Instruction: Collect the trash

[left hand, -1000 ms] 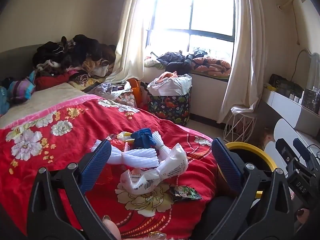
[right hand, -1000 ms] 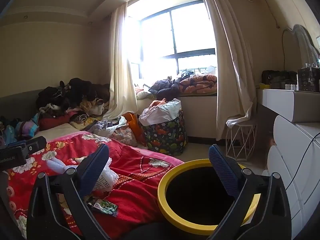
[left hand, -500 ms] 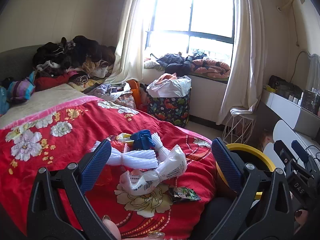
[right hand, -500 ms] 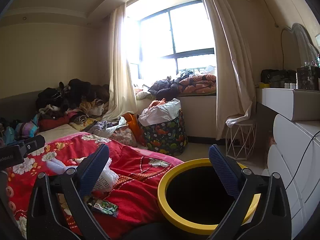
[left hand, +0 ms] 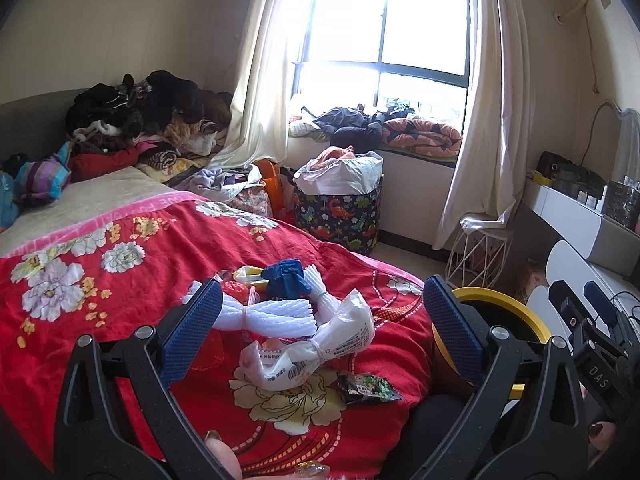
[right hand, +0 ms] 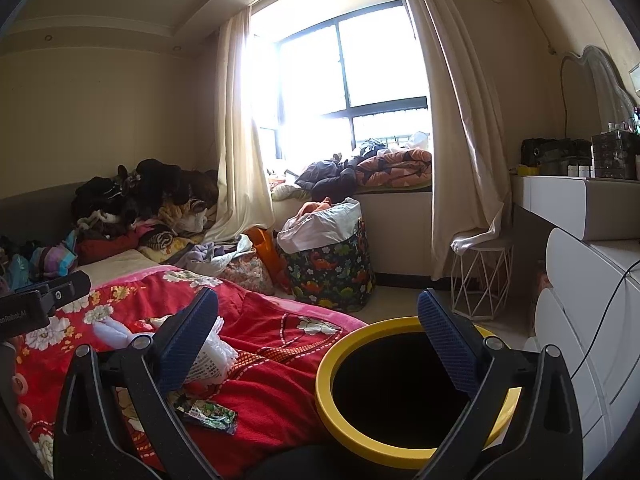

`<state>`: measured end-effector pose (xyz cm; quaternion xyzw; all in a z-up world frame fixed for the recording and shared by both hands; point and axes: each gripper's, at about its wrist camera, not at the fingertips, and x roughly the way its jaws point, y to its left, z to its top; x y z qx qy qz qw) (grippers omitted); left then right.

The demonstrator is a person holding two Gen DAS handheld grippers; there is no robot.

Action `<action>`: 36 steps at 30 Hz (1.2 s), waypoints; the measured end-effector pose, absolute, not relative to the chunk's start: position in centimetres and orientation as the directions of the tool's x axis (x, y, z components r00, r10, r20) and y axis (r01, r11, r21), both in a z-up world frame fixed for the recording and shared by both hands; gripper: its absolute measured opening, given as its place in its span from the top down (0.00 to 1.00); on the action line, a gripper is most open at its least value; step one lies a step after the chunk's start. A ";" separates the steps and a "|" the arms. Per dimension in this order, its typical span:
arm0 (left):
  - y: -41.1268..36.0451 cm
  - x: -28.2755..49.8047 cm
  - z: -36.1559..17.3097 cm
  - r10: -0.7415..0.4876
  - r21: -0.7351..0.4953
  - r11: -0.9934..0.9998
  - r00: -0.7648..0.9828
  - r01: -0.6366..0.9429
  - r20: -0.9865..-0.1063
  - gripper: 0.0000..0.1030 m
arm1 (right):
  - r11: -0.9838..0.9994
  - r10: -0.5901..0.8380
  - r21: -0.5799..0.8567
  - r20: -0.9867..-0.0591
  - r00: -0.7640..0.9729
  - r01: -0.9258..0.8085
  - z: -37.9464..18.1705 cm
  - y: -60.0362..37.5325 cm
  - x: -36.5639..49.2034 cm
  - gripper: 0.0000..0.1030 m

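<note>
Both sets of fingers open, empty; left gripper aimed at white bag; bin beside bed for drops.

The bedspread is bright red with white, lilac and yellow flowers and a pink band at its far edge. On it lie white ribbed foam wraps, a deep blue crumpled bag, a white printed plastic bag and a dark wrapper with what looks like green print. The bin has a yellow rim and black inside. The far basket is dark with coloured dinosaurs.
</note>
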<state>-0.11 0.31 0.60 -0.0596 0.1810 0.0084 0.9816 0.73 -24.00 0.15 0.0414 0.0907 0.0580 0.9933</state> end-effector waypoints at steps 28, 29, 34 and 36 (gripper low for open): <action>-0.2 -0.1 1.0 -0.008 -0.116 0.993 0.935 -0.036 -0.355 0.10 | 0.990 0.122 0.089 -0.176 0.977 -0.107 0.1 -24.1 0.6 0.06; -0.3 -0.1 1.1 -0.008 -0.116 0.993 0.935 -0.035 -0.355 0.10 | 0.990 0.122 0.088 -0.175 0.977 -0.108 0.1 -24.1 0.6 0.06; -0.2 -0.1 1.0 -0.008 -0.116 0.993 0.935 -0.036 -0.355 0.10 | 0.990 0.125 0.094 -0.180 0.976 -0.110 0.1 -24.3 0.7 0.06; -0.2 -0.1 1.1 -0.008 -0.117 0.993 0.935 -0.036 -0.354 0.10 | 0.989 0.128 0.096 -0.184 0.974 -0.112 0.1 -24.4 0.7 0.06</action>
